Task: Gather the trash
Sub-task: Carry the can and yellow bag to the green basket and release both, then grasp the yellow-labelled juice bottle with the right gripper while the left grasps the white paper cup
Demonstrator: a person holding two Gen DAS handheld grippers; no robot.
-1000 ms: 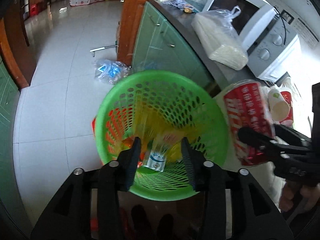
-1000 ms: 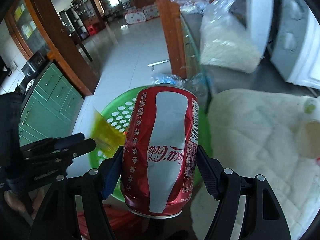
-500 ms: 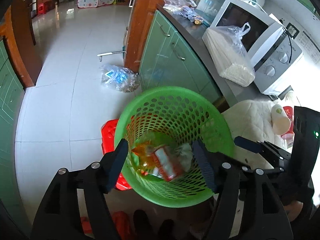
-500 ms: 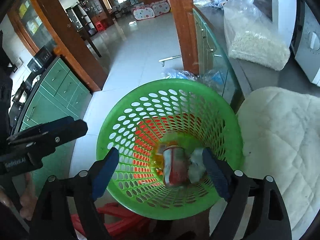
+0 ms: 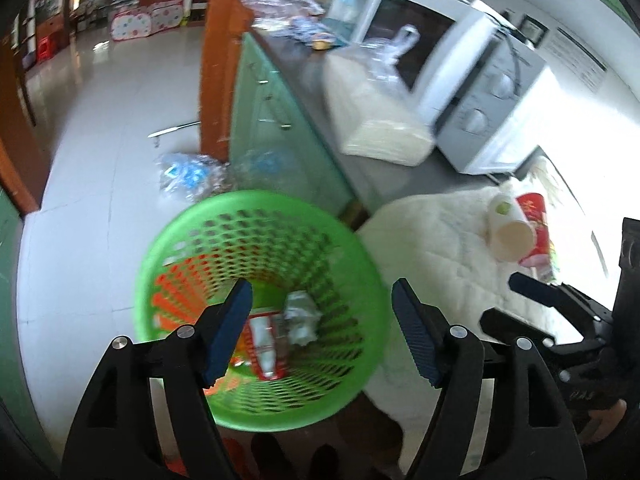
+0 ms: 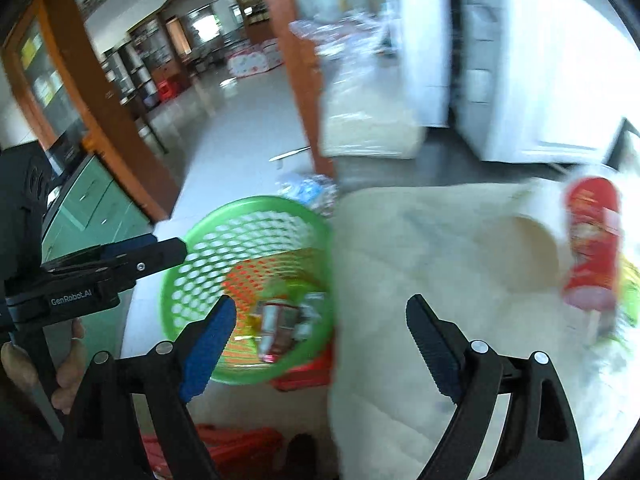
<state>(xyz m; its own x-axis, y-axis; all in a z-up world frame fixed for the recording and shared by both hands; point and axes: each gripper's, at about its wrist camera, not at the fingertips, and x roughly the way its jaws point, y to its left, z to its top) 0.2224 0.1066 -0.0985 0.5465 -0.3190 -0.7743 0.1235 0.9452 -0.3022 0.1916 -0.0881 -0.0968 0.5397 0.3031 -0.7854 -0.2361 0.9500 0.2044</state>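
Can dropped, both grippers now swinging toward the leftover trash

Left gripper [image 5: 322,330] is hanging over the green mesh basket [image 5: 360,272], jaws wide apart and holding nothing, where a second ago they were pinched on a yellow wrapper. Coca-Cola can [image 5: 266,344] is lying at the basket bottom beside a crumpled white wad [image 5: 300,318], with the wrapper showing as orange-yellow under them. Right gripper [image 6: 316,334], clamped on that can a second ago, is now empty with jaws spread, and is turning from the basket toward the white quilted cloth [image 6: 420,240]. Paper cup [image 6: 524,252] on its side and red snack canister [image 6: 590,240] are waiting on the cloth, touching each other, well right of the basket. Two items binned; judging by the right gripper's heading, the cup or canister is next.
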